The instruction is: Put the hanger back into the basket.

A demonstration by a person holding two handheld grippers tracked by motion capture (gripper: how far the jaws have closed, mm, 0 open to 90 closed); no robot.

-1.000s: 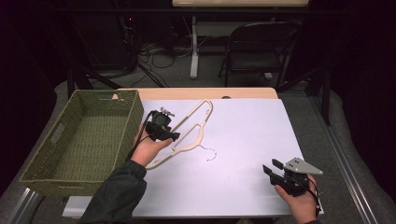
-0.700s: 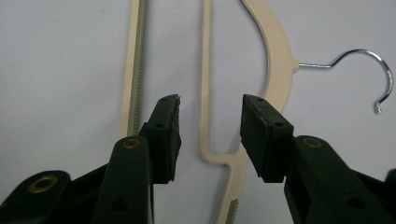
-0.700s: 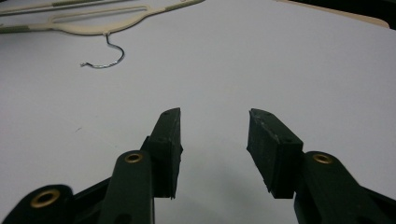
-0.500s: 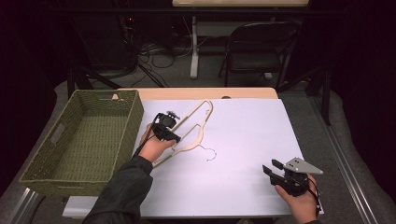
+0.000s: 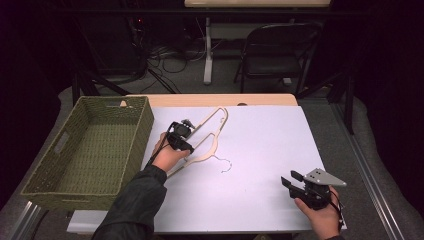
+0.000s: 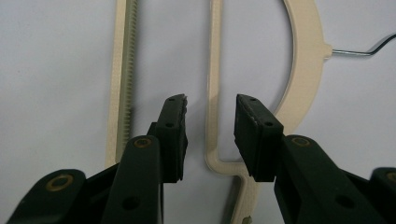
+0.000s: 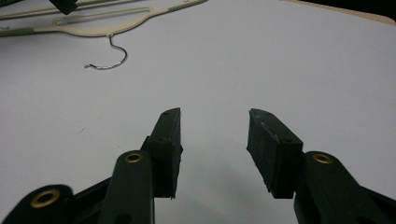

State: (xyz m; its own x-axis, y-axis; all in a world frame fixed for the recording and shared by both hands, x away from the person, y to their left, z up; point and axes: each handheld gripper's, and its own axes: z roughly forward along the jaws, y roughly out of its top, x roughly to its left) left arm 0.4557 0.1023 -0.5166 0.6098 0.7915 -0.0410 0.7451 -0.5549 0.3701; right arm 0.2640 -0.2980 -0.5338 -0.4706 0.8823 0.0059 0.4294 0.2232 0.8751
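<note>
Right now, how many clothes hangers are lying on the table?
1. The cream hanger lies on the white tabletop right of the green basket, its wire hook towards the person. The left hand-held gripper, open, straddles one bar.

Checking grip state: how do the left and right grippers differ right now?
The left gripper straddles a thin bar of the hanger; the right gripper has only bare table between its jaws. Left is over the hanger by the basket; right sits at the near right corner. Both are open.
</note>
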